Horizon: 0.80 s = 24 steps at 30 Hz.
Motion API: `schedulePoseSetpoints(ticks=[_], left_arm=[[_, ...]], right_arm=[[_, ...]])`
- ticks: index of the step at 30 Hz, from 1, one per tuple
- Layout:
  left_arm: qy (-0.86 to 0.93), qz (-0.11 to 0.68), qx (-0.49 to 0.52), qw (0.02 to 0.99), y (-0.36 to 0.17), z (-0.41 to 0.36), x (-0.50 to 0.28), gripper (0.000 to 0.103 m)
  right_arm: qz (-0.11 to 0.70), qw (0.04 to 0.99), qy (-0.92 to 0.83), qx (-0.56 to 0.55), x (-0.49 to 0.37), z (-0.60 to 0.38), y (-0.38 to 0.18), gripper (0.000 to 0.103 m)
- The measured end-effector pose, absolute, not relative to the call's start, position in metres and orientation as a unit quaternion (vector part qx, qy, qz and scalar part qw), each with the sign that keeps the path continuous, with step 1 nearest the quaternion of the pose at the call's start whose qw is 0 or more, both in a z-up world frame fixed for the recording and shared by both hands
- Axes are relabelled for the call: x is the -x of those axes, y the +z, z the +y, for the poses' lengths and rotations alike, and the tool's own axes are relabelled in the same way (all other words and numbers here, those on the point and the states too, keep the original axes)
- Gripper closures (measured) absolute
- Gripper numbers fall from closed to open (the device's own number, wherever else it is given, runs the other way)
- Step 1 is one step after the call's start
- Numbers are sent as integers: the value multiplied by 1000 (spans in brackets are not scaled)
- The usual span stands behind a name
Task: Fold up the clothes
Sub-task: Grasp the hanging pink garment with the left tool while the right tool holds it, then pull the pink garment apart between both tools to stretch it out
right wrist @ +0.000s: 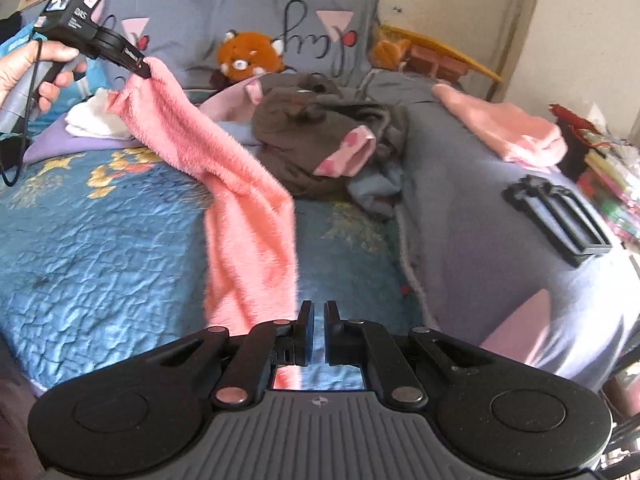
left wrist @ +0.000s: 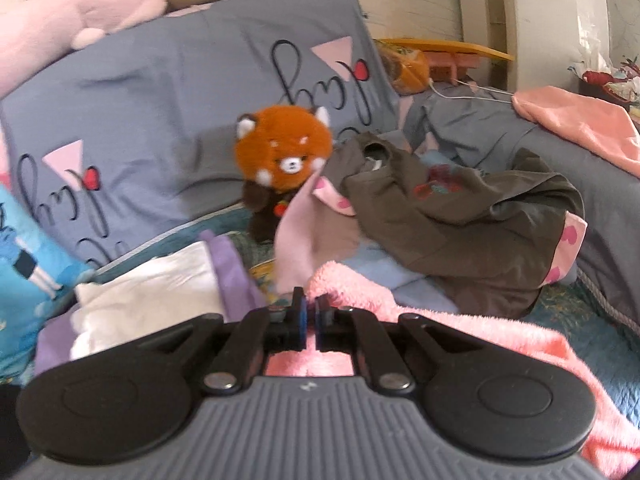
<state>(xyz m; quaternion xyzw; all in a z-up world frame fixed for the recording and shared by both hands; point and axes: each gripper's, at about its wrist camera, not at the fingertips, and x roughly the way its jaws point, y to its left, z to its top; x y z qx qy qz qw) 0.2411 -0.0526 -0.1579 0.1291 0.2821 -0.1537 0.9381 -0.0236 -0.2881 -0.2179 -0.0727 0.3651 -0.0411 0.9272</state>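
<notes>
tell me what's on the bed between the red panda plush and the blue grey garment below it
In the right wrist view, a crumpled brown garment with pink heart cuffs lies between the red panda plush and the blue-grey garment.

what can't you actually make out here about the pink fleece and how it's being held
- Right gripper hold: in the right wrist view the pink fleece drops behind the fingers, so the contact is hidden.
- Left gripper pads: too small in the right wrist view; in the left wrist view, the fleece bunches over them.
- Garment type: lower end cut off by the gripper body.
- Brown garment: crumpled, print blurred.
</notes>
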Motion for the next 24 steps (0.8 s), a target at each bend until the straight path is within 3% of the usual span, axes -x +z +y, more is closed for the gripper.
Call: schedulePoseSetpoints(ticks=[6,12,18,24], left_arm=[[-116,292,-113,943,-159,-6,-213,99],[-77,304,-77,946,-163,52,-188,99],[-40,316,-54,946,-160,99,-165,99],[-26,327,-64,942,-164,117,-146,99]], right_arm=[[395,917,-16,60,18,-277,-237,94],[412,909,17,63,14,-269,-254,72],[437,899,19,-18,0,-273,-273,71],[411,908,4,-87,-14,-283,-272,71]])
